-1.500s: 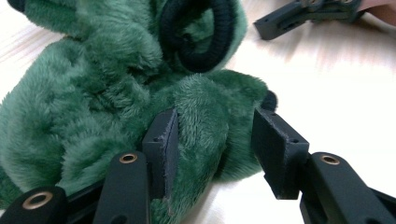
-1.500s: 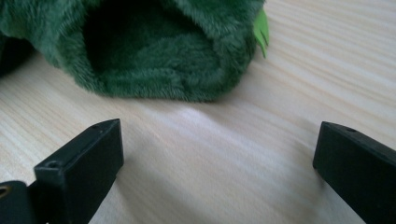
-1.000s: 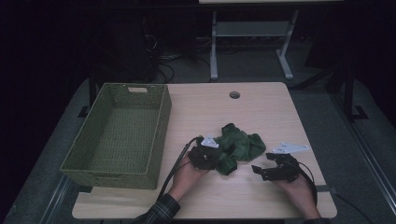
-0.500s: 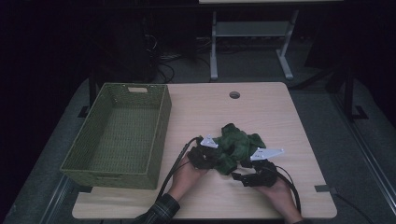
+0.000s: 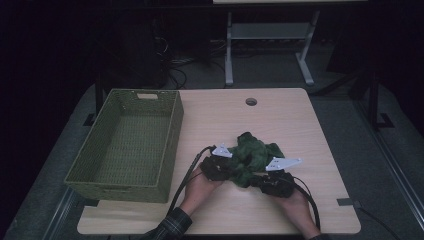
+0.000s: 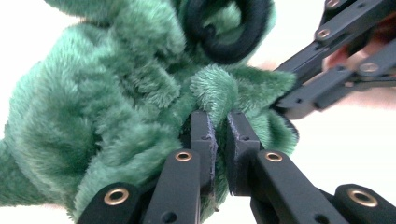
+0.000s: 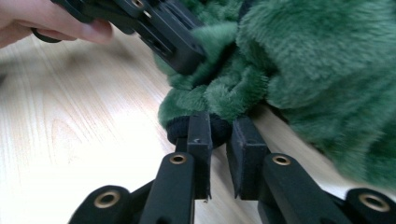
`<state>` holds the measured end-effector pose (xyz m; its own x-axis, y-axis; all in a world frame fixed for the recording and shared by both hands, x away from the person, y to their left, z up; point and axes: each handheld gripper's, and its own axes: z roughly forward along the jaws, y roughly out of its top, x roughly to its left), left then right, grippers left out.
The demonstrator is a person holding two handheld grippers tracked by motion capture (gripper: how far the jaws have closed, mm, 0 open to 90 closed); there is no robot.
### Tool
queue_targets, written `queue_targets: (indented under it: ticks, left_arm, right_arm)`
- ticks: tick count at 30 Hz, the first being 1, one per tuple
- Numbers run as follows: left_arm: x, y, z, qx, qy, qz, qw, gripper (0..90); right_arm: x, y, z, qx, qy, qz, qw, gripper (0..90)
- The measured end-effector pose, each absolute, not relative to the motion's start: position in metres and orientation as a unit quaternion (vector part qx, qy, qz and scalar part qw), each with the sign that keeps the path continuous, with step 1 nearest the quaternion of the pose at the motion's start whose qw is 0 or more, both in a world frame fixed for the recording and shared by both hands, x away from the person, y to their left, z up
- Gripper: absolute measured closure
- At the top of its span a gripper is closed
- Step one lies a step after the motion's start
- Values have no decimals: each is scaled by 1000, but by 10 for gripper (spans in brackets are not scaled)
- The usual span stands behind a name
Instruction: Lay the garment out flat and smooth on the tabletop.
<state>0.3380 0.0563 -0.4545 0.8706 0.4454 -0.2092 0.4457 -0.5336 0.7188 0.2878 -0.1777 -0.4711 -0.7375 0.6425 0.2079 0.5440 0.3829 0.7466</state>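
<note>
Since the earlier high views, in which the right gripper [image 5: 264, 176] stood apart at about four o'clock of the green plush garment [image 5: 252, 156], it has been brought in against the garment's near right edge, and its jaws have just been closing; in the right gripper view they are seen pinched together on a dark ribbed cuff [image 7: 212, 128] at the fabric's hem. The left gripper [image 5: 222, 170] has been kept at the garment's eight o'clock, its jaws likewise just closing, and in the left gripper view a fold of green pile is clamped between them. With both edges apparently taken, a lift toward the woven basket [image 5: 172, 135], at about ten o'clock of the garment on the wooden table [image 5: 280, 110], is judged to be the likely next step. How much cloth is truly gripped on the right cannot be settled, since the cuff is partly hidden behind the pads. The garment's shape is lost in its crumpling, and the room beyond the table is too dark to be read.
</note>
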Motion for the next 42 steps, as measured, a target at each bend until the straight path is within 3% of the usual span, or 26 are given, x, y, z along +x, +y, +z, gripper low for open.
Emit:
queue_targets:
  ticks: [22, 29, 37, 40, 42]
  left_arm:
    - [327, 99, -410, 829, 268, -13, 491, 859]
    - [317, 110, -417, 831, 276, -18, 483, 868]
    - [314, 114, -453, 845, 301, -36, 441, 872]
    - [314, 113, -455, 849, 304, -22, 431, 838]
    - [313, 113, -452, 851, 309, -3, 425, 751]
  right_arm:
    - [280, -244, -436, 378, 810, 432, 123, 823]
    - [274, -266, -433, 395, 803, 424, 137, 829]
    - [272, -277, -446, 411, 814, 389, 131, 831]
    - [274, -275, -453, 416, 818, 378, 122, 816]
    - [275, -275, -456, 414, 821, 370, 130, 759]
